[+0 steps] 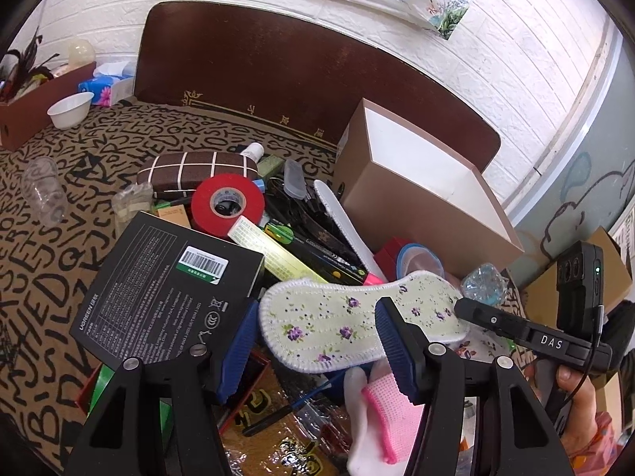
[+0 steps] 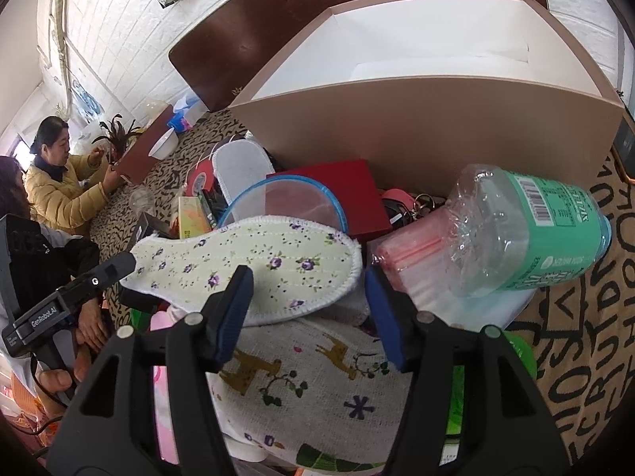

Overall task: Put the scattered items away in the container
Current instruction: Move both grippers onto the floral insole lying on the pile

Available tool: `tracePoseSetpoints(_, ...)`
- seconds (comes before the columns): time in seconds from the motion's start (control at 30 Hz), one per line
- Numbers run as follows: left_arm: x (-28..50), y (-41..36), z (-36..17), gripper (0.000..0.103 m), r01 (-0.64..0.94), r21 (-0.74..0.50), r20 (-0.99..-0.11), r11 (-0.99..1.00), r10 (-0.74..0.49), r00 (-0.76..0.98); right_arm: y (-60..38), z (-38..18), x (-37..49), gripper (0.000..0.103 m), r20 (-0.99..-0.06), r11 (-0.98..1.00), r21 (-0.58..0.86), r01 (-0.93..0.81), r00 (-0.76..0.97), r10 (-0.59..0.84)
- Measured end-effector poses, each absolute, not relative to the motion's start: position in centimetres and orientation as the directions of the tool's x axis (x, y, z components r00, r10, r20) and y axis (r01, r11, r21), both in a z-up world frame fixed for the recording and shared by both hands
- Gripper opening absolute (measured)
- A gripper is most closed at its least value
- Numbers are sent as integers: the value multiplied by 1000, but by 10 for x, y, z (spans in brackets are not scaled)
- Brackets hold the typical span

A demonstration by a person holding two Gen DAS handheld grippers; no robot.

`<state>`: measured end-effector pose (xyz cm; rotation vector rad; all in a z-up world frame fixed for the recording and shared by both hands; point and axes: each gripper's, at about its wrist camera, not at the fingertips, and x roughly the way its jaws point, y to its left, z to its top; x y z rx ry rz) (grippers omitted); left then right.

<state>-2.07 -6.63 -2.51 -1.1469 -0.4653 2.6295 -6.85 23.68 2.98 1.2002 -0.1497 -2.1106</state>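
Note:
A white insole with purple flowers lies flat on top of the pile, stretched between my two grippers. My left gripper stands open around one end. The edge sits close to the left pad and the right finger crosses in front of the insole. My right gripper is open around the other end in the same way. No pad visibly presses on the insole. Each view shows a finger of the other gripper at the insole's far end. The tan cardboard box, white inside, stands open just behind the pile.
The pile holds a red tape roll, a black carton, a plaid case, an upturned white insole, a pink sock, a green-labelled bottle, zip bags and a deer-print cloth. Two people sit at far left.

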Motion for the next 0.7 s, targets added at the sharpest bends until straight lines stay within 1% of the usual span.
tracePoseSetpoints(0.1,-21,-63,-24,61,-87,-347,-674,-934,312,-670,232,30,-69,60,-720,-756,400,518,-332,-609)
tracePoseSetpoints(0.2,-20,-60,-24,61,-87,-314,-677,-945,287,-678,228,32,-65,59,-727,-769,351,534,-362,-583)
tracePoseSetpoints(0.27,-20,-60,-24,61,-85,-312,-678,-946,285,-678,226,35,-61,56,-731,-779,312,545,-387,-563)
tracePoseSetpoints(0.33,-22,-63,-26,57,-75,-318,-683,-945,284,-673,225,36,-59,54,-733,-784,282,552,-403,-548)
tracePoseSetpoints(0.37,-23,-65,-28,54,-68,-327,-686,-943,286,-670,225,37,-58,51,-733,-787,272,554,-411,-542)
tracePoseSetpoints(0.4,-23,-67,-29,52,-61,-339,-687,-939,291,-666,225,37,-58,49,-733,-791,262,553,-419,-536)
tracePoseSetpoints(0.47,-24,-71,-31,51,-54,-359,-685,-932,302,-663,228,38,-59,42,-730,-796,253,550,-431,-530)
tracePoseSetpoints(0.57,-24,-72,-33,50,-48,-370,-685,-928,307,-661,231,38,-60,36,-728,-797,259,546,-432,-532)
tracePoseSetpoints(0.6,-24,-72,-33,48,-46,-366,-686,-929,303,-662,232,38,-60,36,-727,-797,259,546,-433,-533)
tracePoseSetpoints(0.67,-23,-71,-33,46,-42,-361,-686,-932,296,-664,233,38,-60,30,-725,-800,254,544,-441,-529)
tracePoseSetpoints(0.7,-23,-71,-33,46,-40,-359,-686,-932,293,-666,233,38,-60,29,-723,-801,253,543,-444,-529)
